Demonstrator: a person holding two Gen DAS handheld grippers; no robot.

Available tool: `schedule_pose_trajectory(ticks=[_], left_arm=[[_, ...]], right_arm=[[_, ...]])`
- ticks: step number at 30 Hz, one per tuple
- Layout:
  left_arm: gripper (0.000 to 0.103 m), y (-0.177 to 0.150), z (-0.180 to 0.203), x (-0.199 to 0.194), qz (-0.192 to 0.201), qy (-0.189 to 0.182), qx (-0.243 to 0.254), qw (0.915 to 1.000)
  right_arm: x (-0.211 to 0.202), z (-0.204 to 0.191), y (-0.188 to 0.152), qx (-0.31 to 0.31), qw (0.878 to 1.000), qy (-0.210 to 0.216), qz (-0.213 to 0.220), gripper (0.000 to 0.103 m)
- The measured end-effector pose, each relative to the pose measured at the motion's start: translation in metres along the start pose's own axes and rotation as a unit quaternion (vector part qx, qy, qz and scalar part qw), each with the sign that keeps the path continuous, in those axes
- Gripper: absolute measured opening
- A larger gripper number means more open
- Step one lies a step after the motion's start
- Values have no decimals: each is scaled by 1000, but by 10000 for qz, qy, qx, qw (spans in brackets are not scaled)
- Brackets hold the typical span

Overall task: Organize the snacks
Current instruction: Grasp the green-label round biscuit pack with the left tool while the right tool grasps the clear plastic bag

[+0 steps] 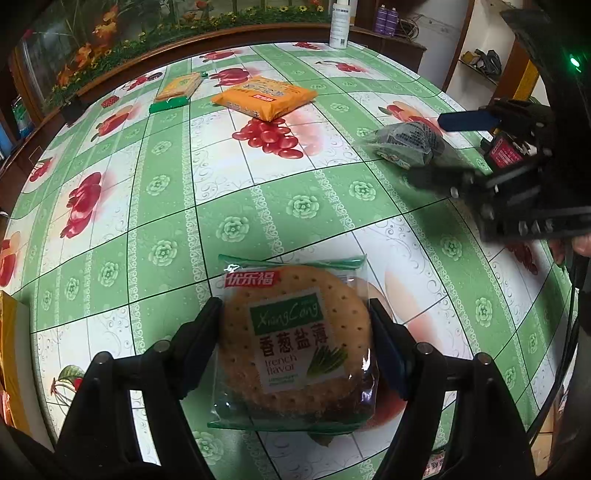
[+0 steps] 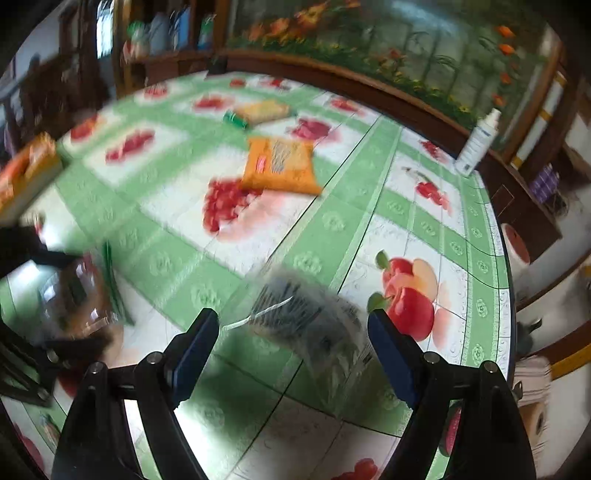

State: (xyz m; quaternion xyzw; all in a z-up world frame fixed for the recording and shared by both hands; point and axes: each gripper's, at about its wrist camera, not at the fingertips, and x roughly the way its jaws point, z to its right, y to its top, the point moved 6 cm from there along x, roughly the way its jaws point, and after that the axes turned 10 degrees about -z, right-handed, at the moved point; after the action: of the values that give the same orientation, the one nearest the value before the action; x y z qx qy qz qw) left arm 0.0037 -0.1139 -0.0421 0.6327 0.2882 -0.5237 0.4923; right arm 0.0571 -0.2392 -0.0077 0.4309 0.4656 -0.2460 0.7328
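At the far left edge of the table [image 1: 122,221], seen from the right wrist, an orange box [image 2: 27,173] sits by the rim. Moving right, the left gripper [image 1: 295,328] has its jaws closed against both sides of a round cracker packet [image 1: 295,339] with a green label, pinching it; the packet lies flat on the green fruit-print cloth, close to the near edge. Beyond it, toward the back of the table, a yellow snack pack [image 1: 179,86] lies with a small green pack [image 1: 166,105] touching its near end, and just right of those an orange snack bag [image 1: 264,98] rests flat above a printed bunch of red fruit. A white bottle [image 1: 339,26] stands upright at the far rim. Further right, the right gripper [image 1: 436,147] has its jaws spread wide around a dark, clear-wrapped snack packet [image 1: 404,142] on the cloth; in its own blurred view the packet [image 2: 306,317] lies between the blue pads [image 2: 388,354] without either pad clearly pressing it, and whether it touches one pad cannot be told. A person's hand [image 1: 578,245] shows at the right edge behind that gripper
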Motion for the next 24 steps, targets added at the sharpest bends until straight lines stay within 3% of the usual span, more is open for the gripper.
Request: schedule_pose_trajectory(ticks=[3,7,9,14,19,24], left_arm=[[79,1,0,0,-8,14,-2,10000],[79,1,0,0,-26,-26,-3,10000],[79,1,-2,0,-17,-58,-35,10000],[77,1,-6,-1,20,-70,-118,9999],[77,-4,-11,-5,54,-57,-184,9998],[77,-11,-20,-8,72,-13,-270,9996]], right_arm=[[-1,-3,3,-106,9998,138,116,83],[16,11,9,118,9996,238,-62,82],[26,20,8,397,9980,447,-194,80],[21,34,4,1410,9848,1010,66,76],[15,25,-2,1656,9803,1073,85,74],[0,8,1,1698,9745,1438,296,66]])
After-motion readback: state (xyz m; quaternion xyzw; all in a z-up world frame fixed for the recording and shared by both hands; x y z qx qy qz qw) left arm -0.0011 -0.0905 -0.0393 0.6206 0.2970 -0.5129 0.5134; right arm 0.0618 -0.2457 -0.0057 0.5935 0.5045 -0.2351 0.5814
